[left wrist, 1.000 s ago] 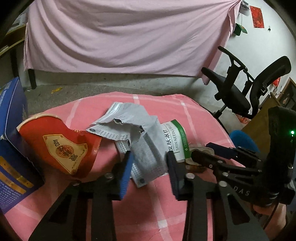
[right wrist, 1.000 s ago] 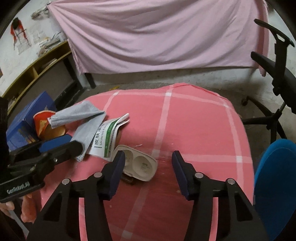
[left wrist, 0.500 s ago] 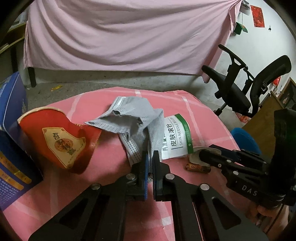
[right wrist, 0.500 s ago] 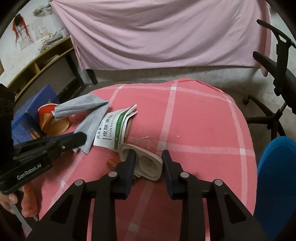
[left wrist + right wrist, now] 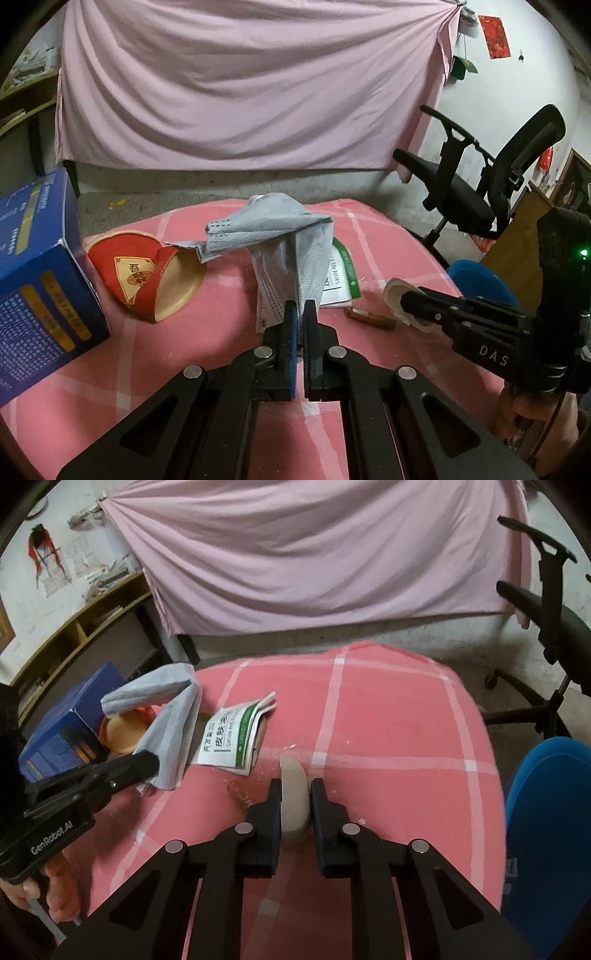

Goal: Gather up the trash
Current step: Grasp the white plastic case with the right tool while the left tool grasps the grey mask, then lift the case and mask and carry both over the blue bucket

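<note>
My left gripper [image 5: 300, 309] is shut on a grey face mask [image 5: 288, 236] and holds it lifted above the pink checked table [image 5: 184, 354]; the mask also shows in the right wrist view [image 5: 170, 716]. My right gripper [image 5: 294, 788] is shut on a cream plastic blister tray [image 5: 293, 794], squeezed edge-on between the jaws; it shows in the left wrist view too [image 5: 395, 295]. A white and green packet [image 5: 236, 738], a small brown battery [image 5: 369, 318] and a crushed red paper cup [image 5: 147, 273] lie on the table.
A blue carton [image 5: 40, 280] stands at the table's left edge. A blue bin [image 5: 546, 812] stands at the right beside the table. A black office chair [image 5: 480, 184] is behind on the right. A pink sheet [image 5: 240, 92] hangs at the back.
Both grippers were open a second ago. The left one shut on the mask and raised it. The right one shut on the blister tray and tipped it on edge.
</note>
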Tool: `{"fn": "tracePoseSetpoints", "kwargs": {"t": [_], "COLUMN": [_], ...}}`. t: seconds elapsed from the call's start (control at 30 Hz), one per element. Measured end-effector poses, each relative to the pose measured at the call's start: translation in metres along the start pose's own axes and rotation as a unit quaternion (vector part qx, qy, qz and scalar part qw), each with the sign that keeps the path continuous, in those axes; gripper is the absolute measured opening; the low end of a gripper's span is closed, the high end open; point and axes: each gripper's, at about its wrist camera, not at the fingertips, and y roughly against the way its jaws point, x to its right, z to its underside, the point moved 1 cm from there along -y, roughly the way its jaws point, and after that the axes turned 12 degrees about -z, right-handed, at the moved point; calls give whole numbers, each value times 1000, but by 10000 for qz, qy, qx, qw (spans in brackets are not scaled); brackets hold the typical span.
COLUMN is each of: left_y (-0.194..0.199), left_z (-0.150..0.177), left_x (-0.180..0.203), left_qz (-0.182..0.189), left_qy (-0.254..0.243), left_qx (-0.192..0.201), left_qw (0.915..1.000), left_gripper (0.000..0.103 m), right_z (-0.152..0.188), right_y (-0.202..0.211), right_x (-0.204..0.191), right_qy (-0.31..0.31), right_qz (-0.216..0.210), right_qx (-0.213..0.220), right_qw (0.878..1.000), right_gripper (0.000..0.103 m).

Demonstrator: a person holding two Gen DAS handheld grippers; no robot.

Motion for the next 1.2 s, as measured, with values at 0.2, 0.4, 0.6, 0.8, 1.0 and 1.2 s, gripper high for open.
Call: {"fn": "tracePoseSetpoints", "kwargs": {"t": [0.2, 0.4, 0.6, 0.8, 1.0, 1.2], "left_y": [16, 38, 64, 88, 95, 92], "left_z": [6, 14, 24, 26, 19, 13], "left_x": [9, 25, 46, 70, 116, 165], "left_qz": [115, 214, 152, 143, 308, 528], "left_qy": [85, 8, -52, 75, -161, -447], "left_qx": [391, 930, 1554, 2214, 2491, 2426], "left_qw": [9991, 9954, 9877, 9750, 9679, 9677], "left_gripper": [1, 1, 1, 1, 1, 1], "right_z": [2, 7, 12, 21, 28, 36], "right_y": [23, 47, 75, 113, 150, 182], "right_x": [-2, -4, -11, -13, -7, 15], "right_qy": [50, 127, 395, 589, 728, 631], "right_qz": [28, -95, -164, -60, 207, 480], "right_qx": [587, 1261, 1939, 2754, 3325, 3638], "right_qw": [9983, 9919, 9801, 9595, 9401, 9281], "right_gripper": [13, 13, 13, 13, 13, 13]}}
